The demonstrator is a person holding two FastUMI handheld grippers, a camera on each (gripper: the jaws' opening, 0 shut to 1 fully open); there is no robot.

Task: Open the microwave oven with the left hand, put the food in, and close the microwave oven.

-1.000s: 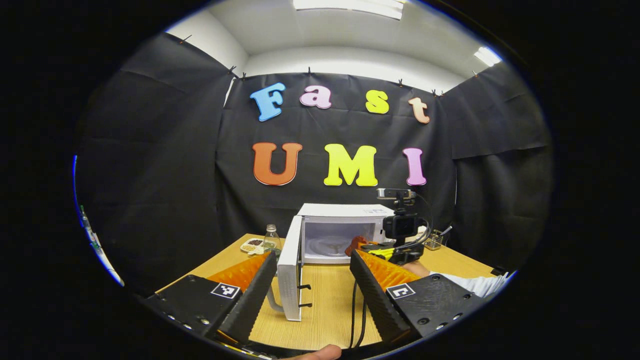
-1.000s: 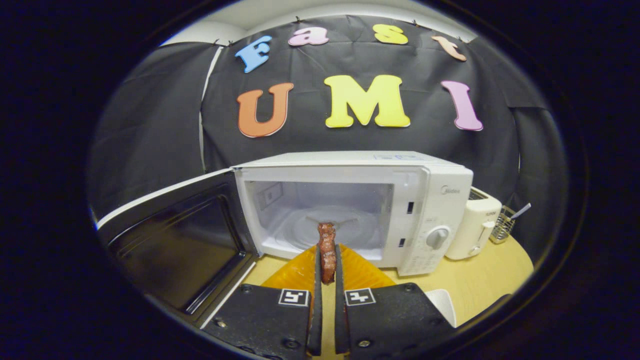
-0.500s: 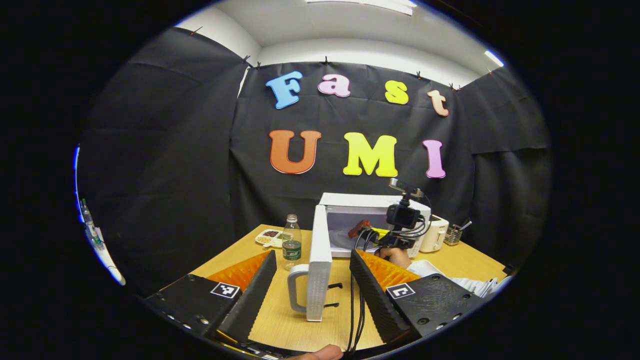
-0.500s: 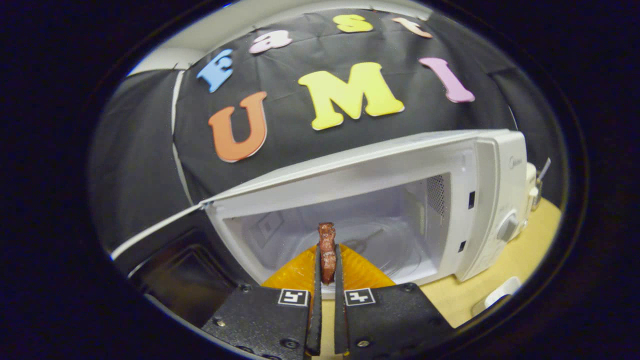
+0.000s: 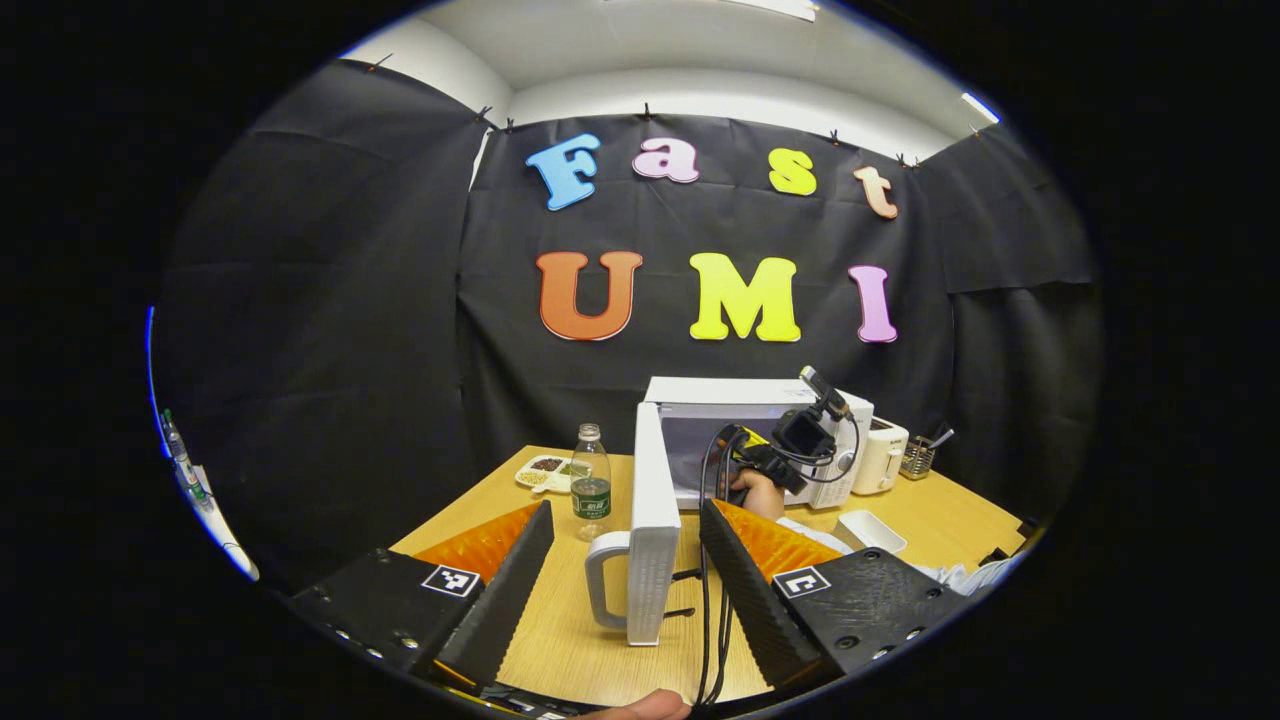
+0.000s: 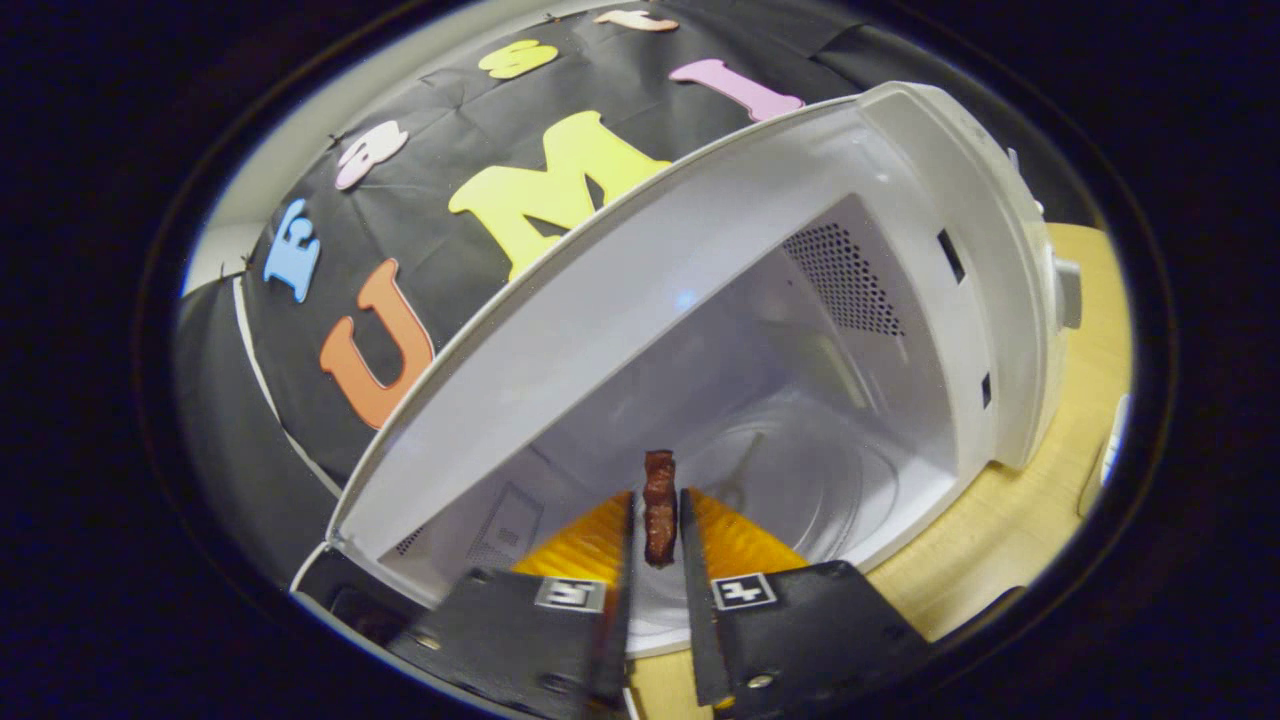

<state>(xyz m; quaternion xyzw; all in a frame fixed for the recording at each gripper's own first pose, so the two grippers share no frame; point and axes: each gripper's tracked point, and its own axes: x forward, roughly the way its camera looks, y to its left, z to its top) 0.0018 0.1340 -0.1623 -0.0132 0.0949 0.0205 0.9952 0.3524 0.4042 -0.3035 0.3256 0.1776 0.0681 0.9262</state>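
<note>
The white microwave stands at the back of the wooden table with its door swung wide open, edge-on to me, handle on the left. My left gripper hangs open in front of that door, holding nothing. Farther off, a hand pushes the right gripper into the oven's mouth. In the right gripper view the gripper is shut on a reddish-brown strip of food, held upright inside the microwave cavity, above the glass turntable.
A clear bottle and a white tray of snacks sit left of the door. A white toaster, a wire utensil holder and a small white dish are right of the microwave. Black cables trail across the table.
The right gripper has carried the food forward from in front of the oven into the cavity and has rolled to one side. The left gripper has shifted a little; the door stays open.
</note>
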